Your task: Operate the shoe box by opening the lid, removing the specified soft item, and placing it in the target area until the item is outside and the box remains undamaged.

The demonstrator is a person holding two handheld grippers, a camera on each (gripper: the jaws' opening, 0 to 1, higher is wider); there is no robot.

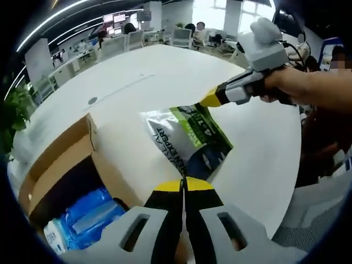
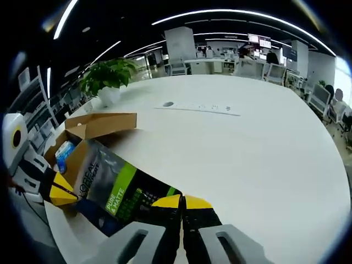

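at far left, open shoe box (image 1: 60,159) on white table (image 1: 258,159), blue packs inside. mid-frame, soft pouch (image 1: 190,137) out, clamped at opposite ends by left gripper (image 1: 184,184) and right gripper (image 2: 181,202). transfer step; next calls for lowering onto bare table, then releasing.

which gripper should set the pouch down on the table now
Probably the right gripper. It is shut on the pouch's far end, over bare table. The left gripper grips the end nearer the box.
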